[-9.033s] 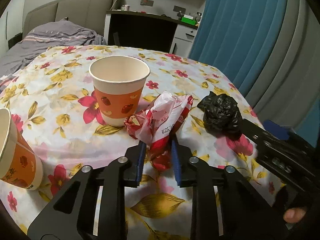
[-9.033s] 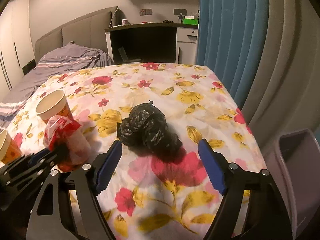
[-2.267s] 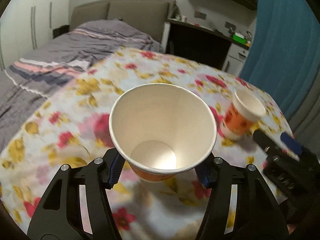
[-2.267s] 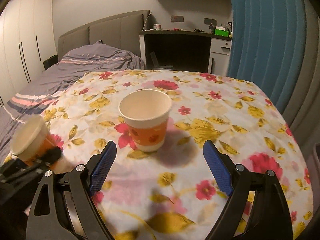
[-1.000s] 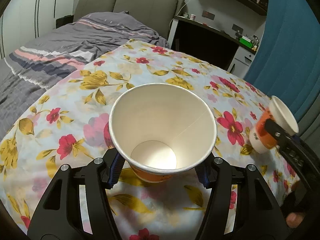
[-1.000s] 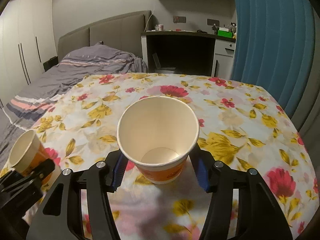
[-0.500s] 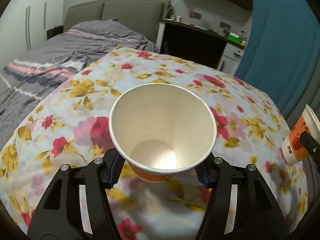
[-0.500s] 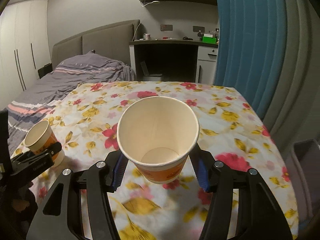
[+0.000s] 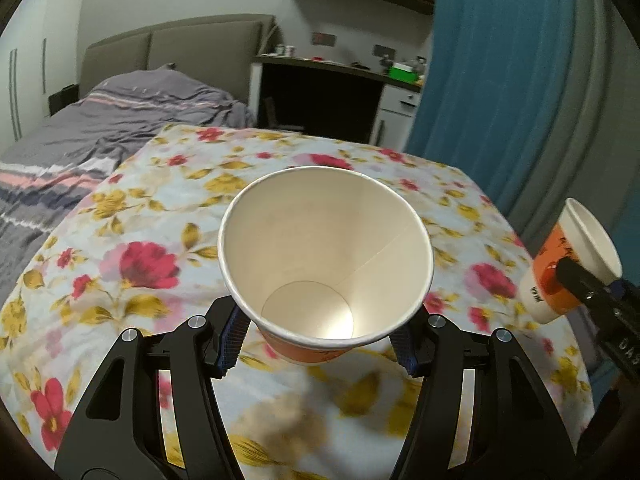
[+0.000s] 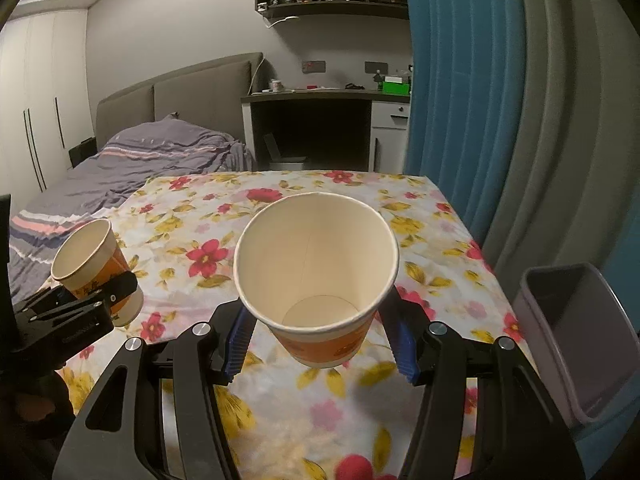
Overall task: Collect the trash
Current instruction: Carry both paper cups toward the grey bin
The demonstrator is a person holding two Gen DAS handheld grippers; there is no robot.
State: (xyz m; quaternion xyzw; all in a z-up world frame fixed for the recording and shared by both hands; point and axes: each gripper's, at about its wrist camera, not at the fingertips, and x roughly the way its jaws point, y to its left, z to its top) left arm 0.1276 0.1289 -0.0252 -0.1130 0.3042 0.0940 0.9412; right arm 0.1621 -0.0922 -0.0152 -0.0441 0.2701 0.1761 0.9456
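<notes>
A: What does the left gripper have?

B: A paper cup, clenched between its blue pads low on the wall. It is lifted clear of the table, hanging above the middle of the flowered cloth, mouth tilted back toward the camera.

A: How does that cup look?

B: Cream-white inside with a rolled rim, a seam running down the inner wall, a round bare bottom. The outside shows an orange band near the base. Nothing lies in it.

A: And the right gripper?

B: It grips a second paper cup of the same kind, also held off the cloth, toward the table's near right part. White rim, pale interior, orange band with darker printed marks around the lower wall, white foot below that. It is nearly upright, leaning slightly.

A: Is each cup visible from the other side?

B: Yes. In the right wrist view the left one sits at the left edge of the picture, tilted, orange side showing. In the left wrist view the right one appears at the far right, tilted as well.

A: Anything off the table?

B: A grey bin stands just beside the table's right edge, open-topped; its inside is too dark to read.
</notes>
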